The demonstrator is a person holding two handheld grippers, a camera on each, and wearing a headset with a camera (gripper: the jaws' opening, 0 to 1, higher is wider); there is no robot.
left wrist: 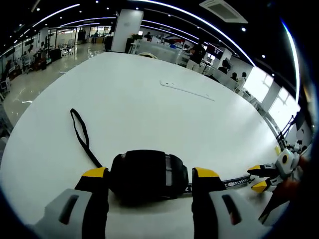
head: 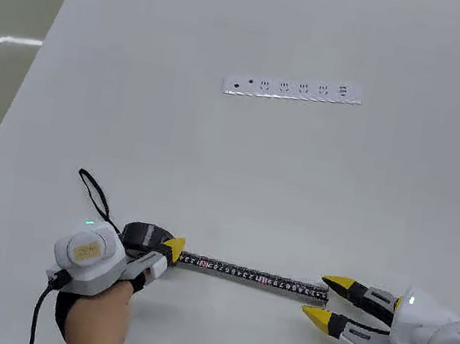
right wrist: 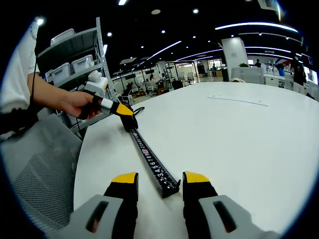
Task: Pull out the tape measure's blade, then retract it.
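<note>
**A:** Why did the left gripper (head: pixel 159 259) sit so tight on the tape measure (left wrist: pixel 147 174)?

**B:** To anchor it, I'd say. Its fingers pressed the black case from both sides, closed down to the case's width. With the body pinned on the table (head: pixel 341 200), the blade (head: pixel 248 274) could run out straight from between those fingers toward the other hand.

**A:** And the right gripper (right wrist: pixel 159 179)?

**B:** It was parted wide and gripping nothing. The blade's hook end (right wrist: pixel 169 188) lay flat in the gap between its fingertips, and I could not tell whether it touched either one. My guess is that it straddled the tip to guide the blade back, or to take hold of it.

**A:** Was the strap (left wrist: pixel 82 134) in the way?

**B:** No. It trailed off beyond the left fingers, on the far side from the blade. The power strip (head: pixel 292 88) lay well past both pairs of fingertips.
</note>
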